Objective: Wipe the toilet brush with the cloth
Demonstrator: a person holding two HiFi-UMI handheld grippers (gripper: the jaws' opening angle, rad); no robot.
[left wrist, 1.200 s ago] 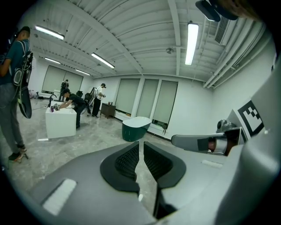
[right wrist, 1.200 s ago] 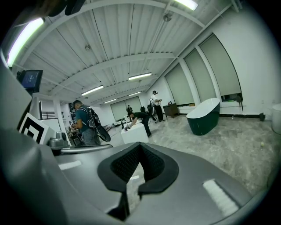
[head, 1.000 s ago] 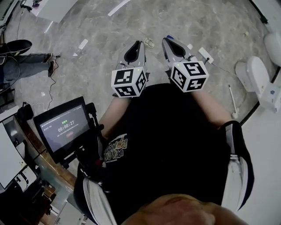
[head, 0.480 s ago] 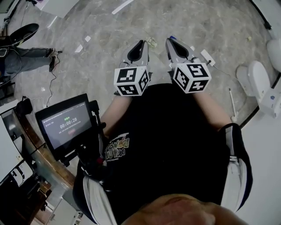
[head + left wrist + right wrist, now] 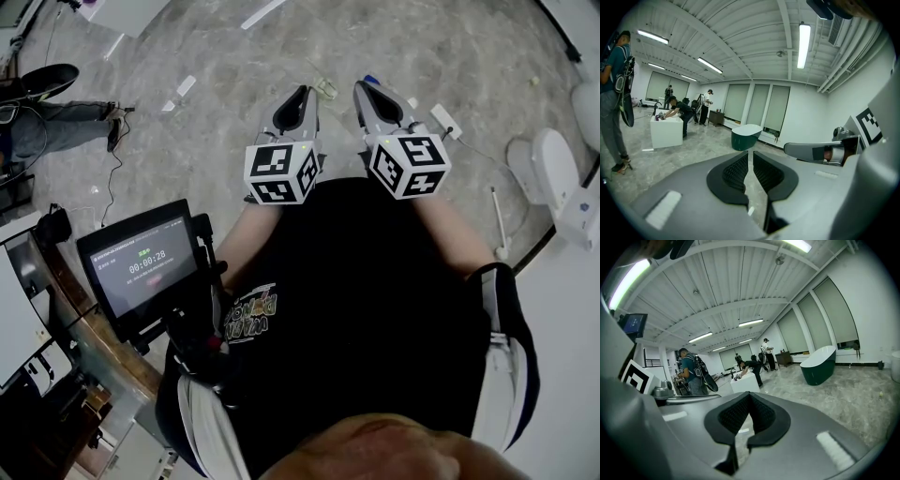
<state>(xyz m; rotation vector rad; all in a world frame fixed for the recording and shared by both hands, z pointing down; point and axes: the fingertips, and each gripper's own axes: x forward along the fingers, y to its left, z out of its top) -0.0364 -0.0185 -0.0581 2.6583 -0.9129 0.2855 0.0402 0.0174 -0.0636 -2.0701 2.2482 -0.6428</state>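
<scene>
Both grippers are held side by side in front of the person's dark shirt, pointing out over the grey marble floor. My left gripper (image 5: 302, 91) (image 5: 749, 153) has its pads a narrow slit apart with nothing between them. My right gripper (image 5: 361, 84) (image 5: 749, 394) is shut, its tips meeting on nothing. A thin white rod (image 5: 495, 217), seemingly the toilet brush, lies on the floor at the right near the white toilet (image 5: 548, 169), well away from both grippers. A small pale crumpled thing (image 5: 324, 90) lies on the floor just past the left tips; I cannot tell if it is the cloth.
A screen on a stand (image 5: 141, 267) is at the person's left. Another person's legs and cables (image 5: 66, 127) are at the upper left. A white power strip (image 5: 442, 119) lies right of the grippers. A dark green bathtub (image 5: 746, 136) (image 5: 818, 364), a white block (image 5: 665, 131) and several people stand farther off.
The head view has shifted a little, so everything sits slightly differently in frame. Both grippers keep the same place and the same jaw setting.
</scene>
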